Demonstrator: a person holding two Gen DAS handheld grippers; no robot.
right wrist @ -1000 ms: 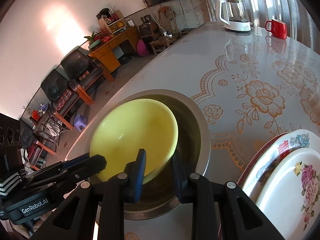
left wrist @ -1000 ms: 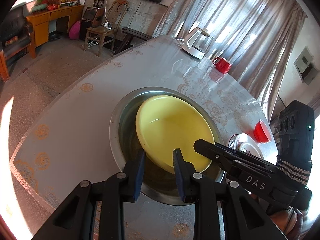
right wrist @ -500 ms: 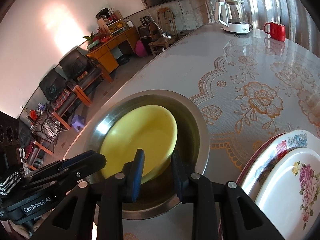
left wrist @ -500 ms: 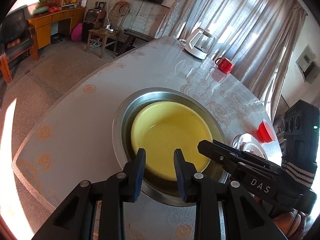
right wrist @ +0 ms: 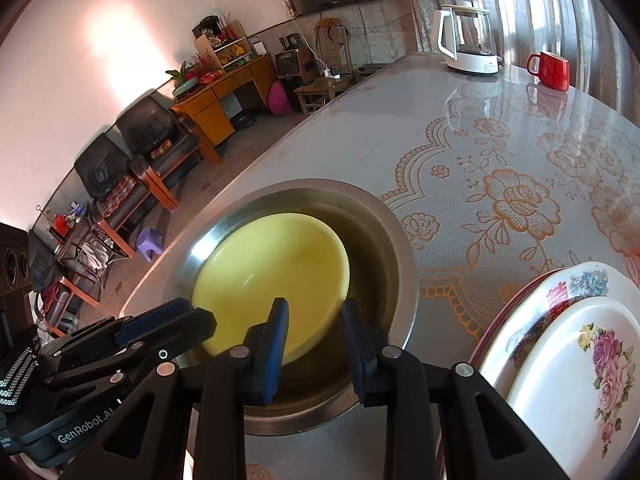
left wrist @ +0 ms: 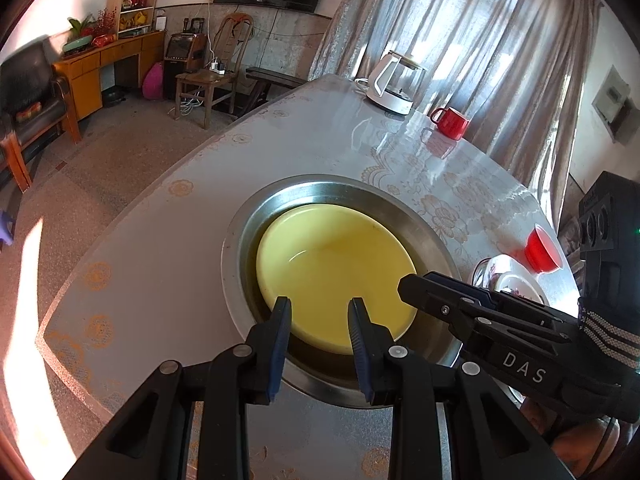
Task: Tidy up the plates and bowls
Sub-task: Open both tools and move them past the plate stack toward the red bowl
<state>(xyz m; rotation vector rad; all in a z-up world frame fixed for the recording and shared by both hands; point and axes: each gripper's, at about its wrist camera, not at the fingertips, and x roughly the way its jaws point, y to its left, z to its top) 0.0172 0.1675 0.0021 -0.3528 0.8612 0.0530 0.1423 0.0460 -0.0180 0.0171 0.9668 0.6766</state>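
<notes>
yellow bowl point(left wrist: 336, 268) seated flat inside a wide steel basin point(left wrist: 240, 240), which rests on the bench point(left wrist: 160, 248) under a lace-patterned cover. left tongs point(left wrist: 320, 320) hover above the near rim of the yellow bowl, jaws slightly apart, nothing between the pads. right tongs point(right wrist: 314, 320) hang over the same bowl's near edge, jaws likewise a little apart and gripping nothing; in the left wrist view they enter from the right, tips over the bowl's right rim. just right of the basin, a floral white plate point(right wrist: 572, 380) lies on a larger red-rimmed plate point(right wrist: 520, 308). a small red bowl point(left wrist: 542, 248) sits beyond these plates. at the far end of the bench stand a white kettle point(right wrist: 466, 42) and a red mug point(right wrist: 550, 70), near each other.
</notes>
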